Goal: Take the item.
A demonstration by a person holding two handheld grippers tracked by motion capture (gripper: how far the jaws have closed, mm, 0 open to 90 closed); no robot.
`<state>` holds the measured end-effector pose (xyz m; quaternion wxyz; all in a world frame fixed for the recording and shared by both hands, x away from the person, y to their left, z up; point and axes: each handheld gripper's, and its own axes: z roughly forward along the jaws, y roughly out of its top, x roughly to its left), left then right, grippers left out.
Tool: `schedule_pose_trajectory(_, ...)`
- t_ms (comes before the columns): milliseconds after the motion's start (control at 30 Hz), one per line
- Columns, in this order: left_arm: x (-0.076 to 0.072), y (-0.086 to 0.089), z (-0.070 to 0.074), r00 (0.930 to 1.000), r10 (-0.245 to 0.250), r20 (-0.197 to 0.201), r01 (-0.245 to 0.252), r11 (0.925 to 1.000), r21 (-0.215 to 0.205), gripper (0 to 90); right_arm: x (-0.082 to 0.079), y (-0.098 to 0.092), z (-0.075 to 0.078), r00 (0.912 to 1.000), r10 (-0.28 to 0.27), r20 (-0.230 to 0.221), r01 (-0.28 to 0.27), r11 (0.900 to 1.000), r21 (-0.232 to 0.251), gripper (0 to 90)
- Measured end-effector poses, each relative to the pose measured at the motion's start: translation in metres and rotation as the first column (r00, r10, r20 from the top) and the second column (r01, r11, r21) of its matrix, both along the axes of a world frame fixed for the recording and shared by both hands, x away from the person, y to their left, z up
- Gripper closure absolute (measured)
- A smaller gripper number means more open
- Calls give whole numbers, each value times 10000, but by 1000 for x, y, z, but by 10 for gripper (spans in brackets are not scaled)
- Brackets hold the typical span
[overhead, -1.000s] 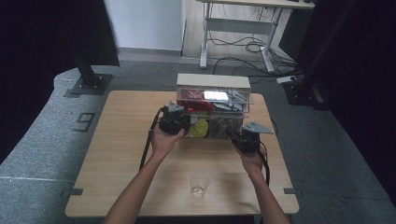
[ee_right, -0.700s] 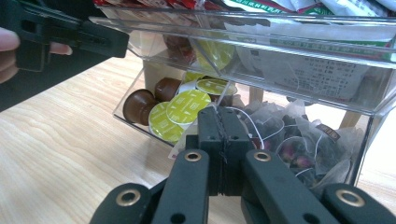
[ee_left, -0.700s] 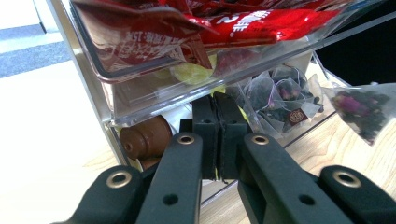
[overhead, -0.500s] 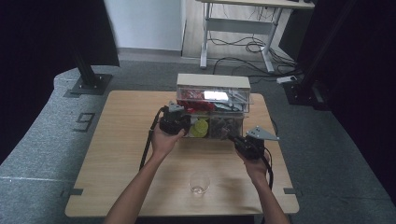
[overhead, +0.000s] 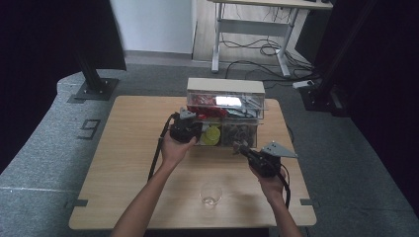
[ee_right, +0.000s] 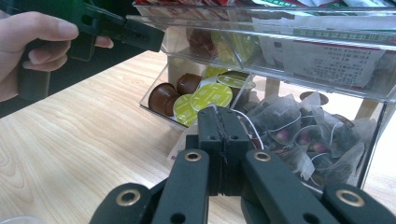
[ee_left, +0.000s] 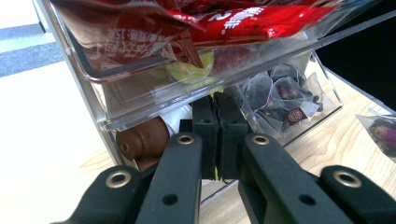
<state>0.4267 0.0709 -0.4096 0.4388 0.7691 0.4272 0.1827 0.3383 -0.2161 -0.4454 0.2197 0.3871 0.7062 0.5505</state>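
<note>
A clear acrylic organizer [overhead: 225, 106] stands at the far middle of the wooden table [overhead: 128, 148]. Its upper tray holds red sachets [ee_left: 243, 23]; the lower bins hold brown and green coffee capsules [ee_right: 205, 95] and mesh tea bags [ee_right: 299, 135]. My left gripper [overhead: 197, 131] is shut, its tips [ee_left: 215, 105] against the front lip of the capsule bin; whether they pinch the clear wall I cannot tell. My right gripper [overhead: 238, 147] hovers just in front of the tea bag bin, shut [ee_right: 219, 116], with a white string at its tips. One tea bag [ee_left: 379, 130] sits outside the bin over the table.
An empty drinking glass [overhead: 210, 195] stands near the table's front edge, between my forearms. Bare wood lies left of the organizer. Beyond the table are a grey floor, a black stand [overhead: 94, 84] and a desk frame with cables [overhead: 252, 29].
My right gripper has drawn back a little from the organizer toward the near edge of the table. The left gripper has stayed at the capsule bin.
</note>
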Motion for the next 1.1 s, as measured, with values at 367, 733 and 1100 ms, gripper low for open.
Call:
schedule_pose_trajectory(367,0,-1,1,10000,7,-20,-7,10000,-11,877,-11,6,-3,9996,269,70,-271,9994,235,888)
schedule_pose_trajectory(733,1,-1,0,10000,-13,-16,13,10000,20,878,-23,14,-1,9977,638,234,-645,9974,316,888)
schedule_pose_trajectory(1100,1,1,1,10000,-6,-32,6,10000,48,878,-32,20,-4,9960,848,267,-858,9956,383,888)
